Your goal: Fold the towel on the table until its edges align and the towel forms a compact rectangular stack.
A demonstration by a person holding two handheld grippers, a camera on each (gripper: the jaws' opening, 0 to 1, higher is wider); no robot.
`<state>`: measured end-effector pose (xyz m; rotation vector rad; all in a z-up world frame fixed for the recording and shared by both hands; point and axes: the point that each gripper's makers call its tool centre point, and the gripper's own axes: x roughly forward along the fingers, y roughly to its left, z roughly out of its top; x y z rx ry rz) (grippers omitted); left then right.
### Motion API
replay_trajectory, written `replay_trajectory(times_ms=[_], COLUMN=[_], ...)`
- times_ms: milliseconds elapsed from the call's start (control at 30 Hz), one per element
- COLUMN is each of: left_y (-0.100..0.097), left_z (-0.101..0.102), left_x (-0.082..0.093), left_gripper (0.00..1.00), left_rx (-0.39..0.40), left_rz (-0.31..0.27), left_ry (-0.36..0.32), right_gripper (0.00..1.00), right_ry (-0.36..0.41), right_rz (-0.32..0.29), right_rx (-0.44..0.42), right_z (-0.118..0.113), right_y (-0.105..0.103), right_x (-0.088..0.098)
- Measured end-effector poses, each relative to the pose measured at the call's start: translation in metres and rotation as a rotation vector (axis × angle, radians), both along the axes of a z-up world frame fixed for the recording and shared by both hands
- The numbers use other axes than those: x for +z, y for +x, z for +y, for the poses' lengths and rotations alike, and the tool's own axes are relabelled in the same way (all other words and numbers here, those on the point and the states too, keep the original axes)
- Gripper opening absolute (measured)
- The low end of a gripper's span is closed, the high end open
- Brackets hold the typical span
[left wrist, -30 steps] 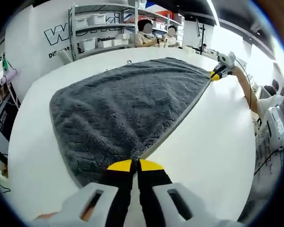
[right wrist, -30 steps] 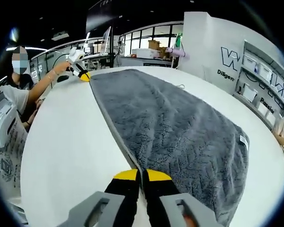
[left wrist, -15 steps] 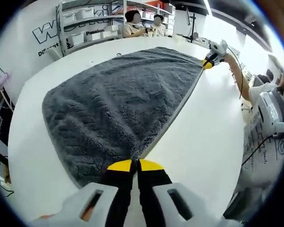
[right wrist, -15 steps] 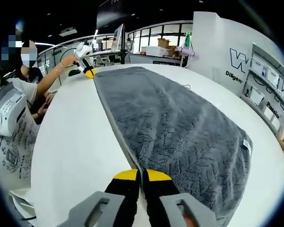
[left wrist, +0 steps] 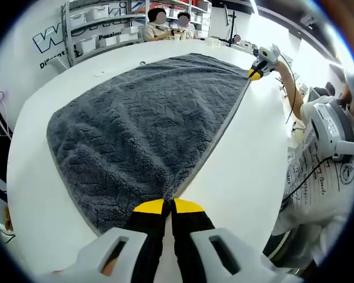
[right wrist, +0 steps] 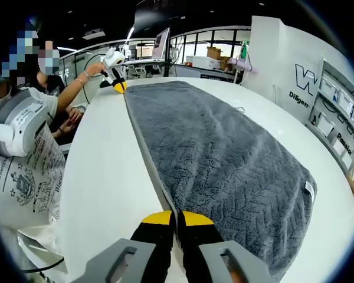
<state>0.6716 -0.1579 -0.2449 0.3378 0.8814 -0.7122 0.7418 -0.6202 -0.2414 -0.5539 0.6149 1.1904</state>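
Left gripper view: the grey towel (left wrist: 147, 118) is spread on the white table (left wrist: 248, 177) — one corner clamped by the left gripper (left wrist: 168, 206), another by the right gripper (right wrist: 177, 218); pinched fabric is hidden.

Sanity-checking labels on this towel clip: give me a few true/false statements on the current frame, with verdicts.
1. The towel is grey. True.
2. The left gripper is open and clear of the towel. False: it is shut on a towel corner.
3. The right gripper is shut on a towel corner. True.
4. The towel is already folded into a compact stack. False: it lies spread in one broad sheet on the table.
5. A small label shows at one towel edge. True.
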Motion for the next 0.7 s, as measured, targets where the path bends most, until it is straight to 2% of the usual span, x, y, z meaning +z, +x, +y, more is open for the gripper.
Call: replay_trajectory(times_ms=[367,700], left_y=[-0.029,-0.041], left_z=[-0.006,-0.004], left_x=[0.003,0.004], left_gripper=[0.05,0.05], left_rx=[-0.043,-0.067], left_rz=[0.042,0.082], left_ry=[0.040,0.059], right_gripper=[0.04,0.03], right_ry=[-0.021,-0.084], right_rz=[0.006,0.024], right_rx=[0.038,0.096], right_z=[-0.007,-0.007], right_y=[-0.024,-0.046], right_x=[0.004,0.001])
